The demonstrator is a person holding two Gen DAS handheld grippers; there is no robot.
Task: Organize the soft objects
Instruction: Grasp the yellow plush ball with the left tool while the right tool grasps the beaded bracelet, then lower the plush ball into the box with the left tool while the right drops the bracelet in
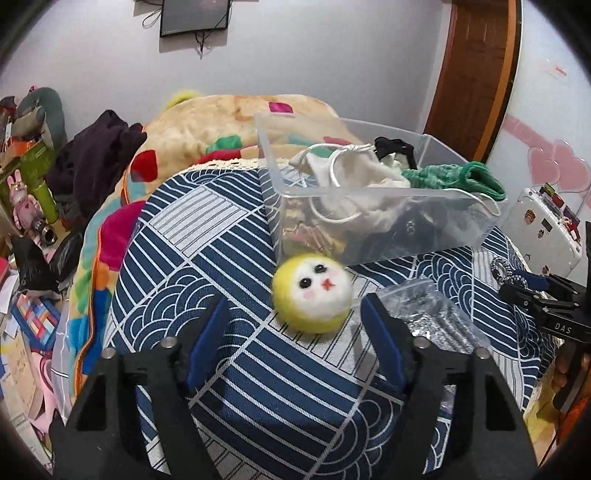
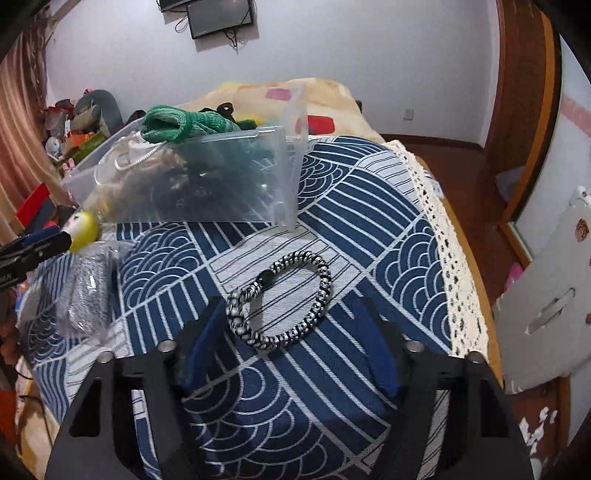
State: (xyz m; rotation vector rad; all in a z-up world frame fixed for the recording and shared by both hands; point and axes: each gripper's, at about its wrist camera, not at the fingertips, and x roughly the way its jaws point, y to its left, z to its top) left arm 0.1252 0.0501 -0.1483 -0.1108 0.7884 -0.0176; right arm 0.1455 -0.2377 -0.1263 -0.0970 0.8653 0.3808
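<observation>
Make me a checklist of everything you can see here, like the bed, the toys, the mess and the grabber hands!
Surface: blue and white patterned cloth spread over a bed.
Job's things: yellow felt ball with a face, braided bracelet and bagged silver item lie on the cloth; clear plastic bin already holds a green knit piece and a white pouch.
Clutter: dark clothes on a colourful blanket.
Grippers: left gripper open near the ball; right gripper open around the bracelet.
Cables: wires hang under the wall screen.
Surroundings: wooden door, white suitcase.
</observation>
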